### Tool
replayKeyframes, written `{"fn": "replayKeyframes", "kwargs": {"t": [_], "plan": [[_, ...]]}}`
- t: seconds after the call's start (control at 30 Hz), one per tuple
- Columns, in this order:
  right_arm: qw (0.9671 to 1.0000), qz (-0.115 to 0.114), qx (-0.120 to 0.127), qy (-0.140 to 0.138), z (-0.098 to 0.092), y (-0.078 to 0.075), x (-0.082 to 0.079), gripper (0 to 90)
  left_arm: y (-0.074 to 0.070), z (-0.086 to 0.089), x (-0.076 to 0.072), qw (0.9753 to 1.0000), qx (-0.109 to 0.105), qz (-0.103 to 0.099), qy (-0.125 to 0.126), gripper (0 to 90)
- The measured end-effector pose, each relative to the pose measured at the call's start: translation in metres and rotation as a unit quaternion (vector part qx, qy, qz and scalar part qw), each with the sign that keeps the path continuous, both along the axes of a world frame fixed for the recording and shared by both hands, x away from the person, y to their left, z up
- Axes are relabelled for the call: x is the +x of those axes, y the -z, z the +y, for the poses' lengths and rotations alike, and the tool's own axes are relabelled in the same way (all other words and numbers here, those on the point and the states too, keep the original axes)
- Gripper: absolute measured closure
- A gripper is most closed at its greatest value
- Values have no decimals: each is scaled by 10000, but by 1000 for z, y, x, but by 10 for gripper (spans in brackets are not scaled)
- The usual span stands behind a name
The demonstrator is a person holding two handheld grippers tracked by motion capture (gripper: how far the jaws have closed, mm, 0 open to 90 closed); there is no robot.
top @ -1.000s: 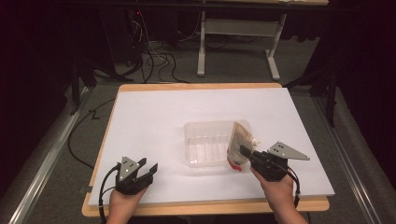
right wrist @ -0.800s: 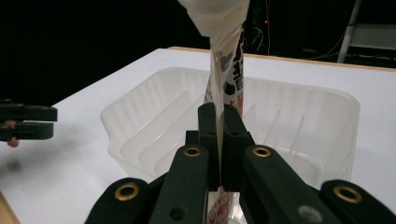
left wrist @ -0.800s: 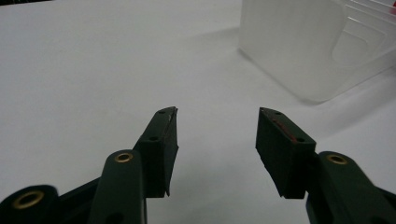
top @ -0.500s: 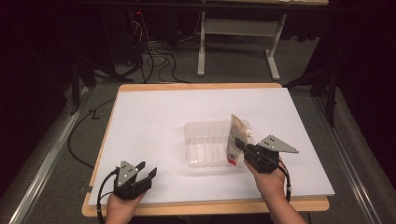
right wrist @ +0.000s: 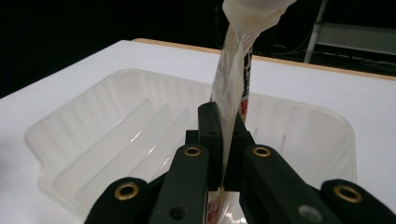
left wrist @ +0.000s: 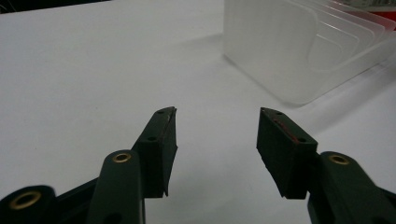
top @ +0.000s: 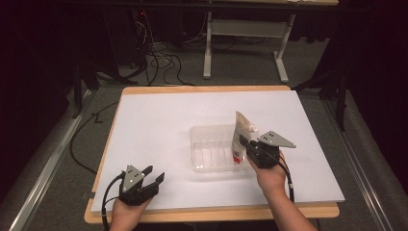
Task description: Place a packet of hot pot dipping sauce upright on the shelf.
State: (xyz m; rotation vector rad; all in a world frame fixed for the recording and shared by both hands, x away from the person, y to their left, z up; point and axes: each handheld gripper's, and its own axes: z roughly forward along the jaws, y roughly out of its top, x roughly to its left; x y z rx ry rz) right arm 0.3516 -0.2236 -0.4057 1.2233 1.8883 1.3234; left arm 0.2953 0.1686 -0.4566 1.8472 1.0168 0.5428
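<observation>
Clear ribbed plastic tray (top: 211, 153) sits on the white sheet (top: 159, 125) covering the wooden table (top: 211, 211), slightly toward 4 o'clock from the sheet's centre in the high view.

Right gripper (top: 246, 143) is at the tray's 3 o'clock edge. Its jaws are clenched on a soft pouch (top: 241, 136), pale cream with red print low down. In the right gripper view the pouch (right wrist: 232, 88) runs up between the two black jaws, pinched thin at the grip, and stands close to upright over the tray (right wrist: 116, 140); its top widens toward 12 o'clock of that view. The pouch's lower end appears to be inside the tray near the 3 o'clock wall, though whether it touches the tray floor cannot be read from here.

Left gripper (top: 155, 179) rests at about 7 o'clock from the tray, near the sheet's front edge, well apart from the tray. In the left gripper view its jaws are released, with bare white sheet (left wrist: 93, 70) between the pads, grasping nothing; the tray wall (left wrist: 299, 51) lies at 1 o'clock ahead of them.
</observation>
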Motion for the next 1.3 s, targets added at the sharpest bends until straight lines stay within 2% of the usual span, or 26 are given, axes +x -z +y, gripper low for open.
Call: {"fn": "replayKeyframes", "kwargs": {"t": [0.23,0.33,0.57,0.83,1.03,1.1,1.3], "plan": [[9997,-51,-51,225,3,3,13,900,0,-2,1,10000,6,-4,41,474],[9997,-87,-65,233,4,4,15,900,-1,-2,1,10000,-14,50,85,476],[9994,52,-228,253,10,14,18,900,-1,0,1,10000,-3,28,95,470],[9991,154,-284,291,12,21,19,900,-4,2,-1,9999,-31,0,160,437],[9991,173,-281,254,12,22,19,900,-4,3,-1,9999,-34,-55,121,419],[9992,185,-279,234,11,22,18,900,-4,3,-1,9999,-44,-19,137,401],[9993,203,-231,195,10,23,13,890,-1,0,0,9998,97,-2,169,342]]}}
